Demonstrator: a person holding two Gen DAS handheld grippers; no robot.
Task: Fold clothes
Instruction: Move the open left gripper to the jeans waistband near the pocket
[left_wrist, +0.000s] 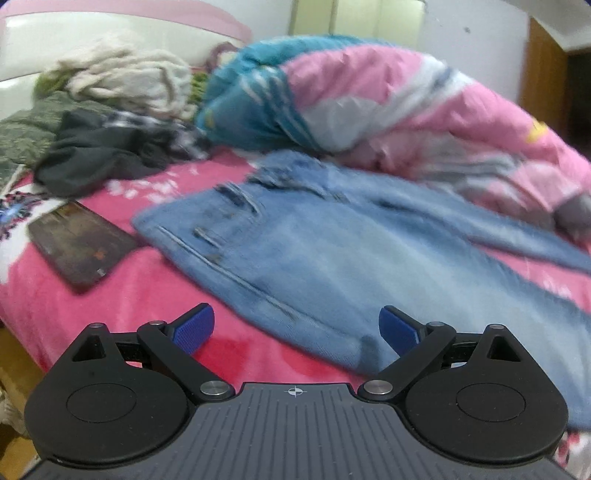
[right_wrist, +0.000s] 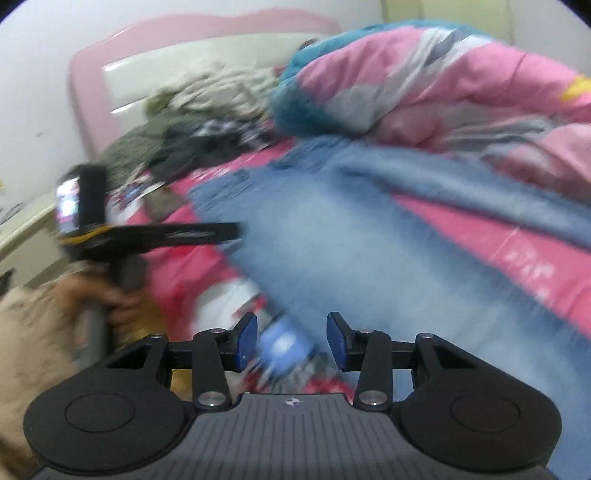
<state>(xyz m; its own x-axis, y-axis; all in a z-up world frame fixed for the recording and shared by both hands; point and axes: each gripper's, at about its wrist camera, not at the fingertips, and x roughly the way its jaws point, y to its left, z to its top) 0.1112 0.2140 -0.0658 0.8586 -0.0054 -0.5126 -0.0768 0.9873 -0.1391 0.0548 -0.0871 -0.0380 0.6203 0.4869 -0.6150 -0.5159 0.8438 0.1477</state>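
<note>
Task's thing: a pair of light blue jeans (left_wrist: 325, 254) lying spread flat on the pink bed sheet (left_wrist: 92, 302); waistband and pockets toward the headboard end, legs running away to the right; one leg splits off along the foot of the heaped pink and teal quilt (left_wrist: 388, 99).
Long axis: from the waistband, upper left in the left wrist view, slanting down to the lower right; both views are blurred, so the hems cannot be made out.
Left tongs (left_wrist: 297, 328): blue pads spread wide; nothing between them; they hover just over the near side seam of the jeans, at about hip or thigh level; whether a pad brushes the denim I cannot tell.
Right tongs (right_wrist: 291, 341): about half open; nothing gripped; the blur between the pads looks like patterned sheet at the bed's edge, with the jeans just ahead and to the right.
Nearer hand: by my reading the left one, since its tongs sit right at the denim's edge; the right has a short reach forward to the leg; in the right wrist view the person's left hand (right_wrist: 110, 299) holds its tool off to the left.
Other things: a dark phone (left_wrist: 81, 245) on the sheet left of the waistband, apart from it; a heap of unfolded clothes (left_wrist: 110, 122) near the headboard.
Stage, as a judgement: the jeans lie flat but unfolded; the likely next move is a pinch on the near edge to bring one leg over the other.
</note>
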